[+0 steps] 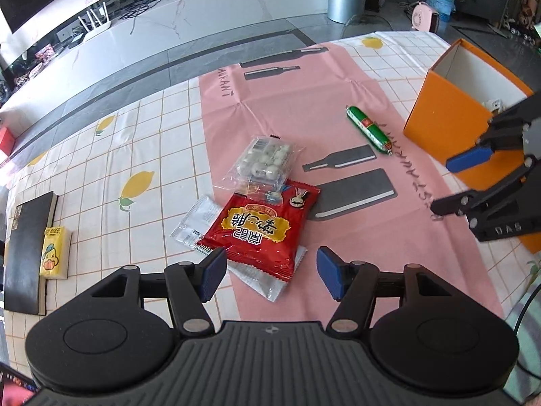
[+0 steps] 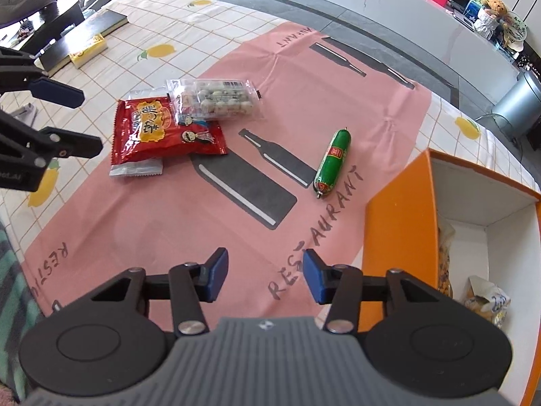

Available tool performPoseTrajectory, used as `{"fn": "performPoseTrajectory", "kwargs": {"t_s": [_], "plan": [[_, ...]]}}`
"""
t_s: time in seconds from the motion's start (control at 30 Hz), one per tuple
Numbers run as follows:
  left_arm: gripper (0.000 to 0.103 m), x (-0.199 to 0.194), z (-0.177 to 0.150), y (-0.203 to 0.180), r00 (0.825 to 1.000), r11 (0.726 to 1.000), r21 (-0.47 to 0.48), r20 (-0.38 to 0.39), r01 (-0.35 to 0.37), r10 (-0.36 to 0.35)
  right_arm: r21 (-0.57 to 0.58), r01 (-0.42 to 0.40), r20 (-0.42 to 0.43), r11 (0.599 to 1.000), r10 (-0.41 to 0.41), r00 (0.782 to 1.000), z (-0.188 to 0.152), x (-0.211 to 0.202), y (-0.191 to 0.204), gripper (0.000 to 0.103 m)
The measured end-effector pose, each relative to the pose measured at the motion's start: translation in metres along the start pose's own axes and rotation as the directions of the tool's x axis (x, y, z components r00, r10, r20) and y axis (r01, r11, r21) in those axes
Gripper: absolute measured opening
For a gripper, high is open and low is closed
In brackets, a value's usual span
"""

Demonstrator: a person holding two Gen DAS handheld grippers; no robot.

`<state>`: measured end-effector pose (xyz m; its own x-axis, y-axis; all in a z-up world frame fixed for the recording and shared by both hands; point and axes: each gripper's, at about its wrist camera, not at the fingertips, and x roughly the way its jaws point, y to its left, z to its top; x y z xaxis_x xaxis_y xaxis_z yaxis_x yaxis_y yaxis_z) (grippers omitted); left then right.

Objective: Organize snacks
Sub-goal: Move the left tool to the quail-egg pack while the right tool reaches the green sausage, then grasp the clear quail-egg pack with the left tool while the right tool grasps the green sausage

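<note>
Two grippers hover over a table laid with a pink mat [image 2: 236, 237] on a lemon-print cloth [image 1: 111, 155]. The left gripper [image 1: 270, 272] has its fingers spread wide with nothing between them, just above the near edge of a red snack packet [image 1: 262, 228]. That packet lies on a silver wrapper [image 1: 197, 218], and a clear bag of pale round sweets [image 1: 265, 162] overlaps its far end. The right gripper [image 2: 265, 275] is likewise released and empty, hanging over the mat's near part, beside an orange box [image 2: 395, 237] at the right that holds some wrapped snacks [image 2: 487, 301]. A green sausage stick [image 2: 333, 162] lies alone on the mat between the pile and the box. At the far left sit a black book [image 1: 28, 250] and a yellow tissue pack [image 1: 54, 252].
</note>
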<state>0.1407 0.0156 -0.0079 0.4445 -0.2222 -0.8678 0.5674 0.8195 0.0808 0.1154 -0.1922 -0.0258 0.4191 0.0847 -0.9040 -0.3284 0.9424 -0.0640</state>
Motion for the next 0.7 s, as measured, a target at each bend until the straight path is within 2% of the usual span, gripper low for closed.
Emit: {"fn": "performPoseTrajectory", "kwargs": {"t_s": [0.23,0.57,0.7], "plan": [[0.084,0.022,0.005,0.006,1.0,0.995,0.096,0.016,0.012,-0.013,-0.023,0.052,0.009,0.998,-0.052,0.999,0.028,0.024,-0.005,0.047],[0.087,0.049,0.048,0.015,0.996,0.995,0.089,0.079,0.043,-0.05,0.041,0.109,-0.012,0.993,-0.109,0.994,0.072,0.06,-0.02,0.049],[0.087,0.068,0.059,0.013,0.996,0.994,0.103,0.078,0.028,-0.036,0.082,0.154,-0.032,0.985,-0.152,0.988,0.082,0.075,-0.024,0.049]]}}
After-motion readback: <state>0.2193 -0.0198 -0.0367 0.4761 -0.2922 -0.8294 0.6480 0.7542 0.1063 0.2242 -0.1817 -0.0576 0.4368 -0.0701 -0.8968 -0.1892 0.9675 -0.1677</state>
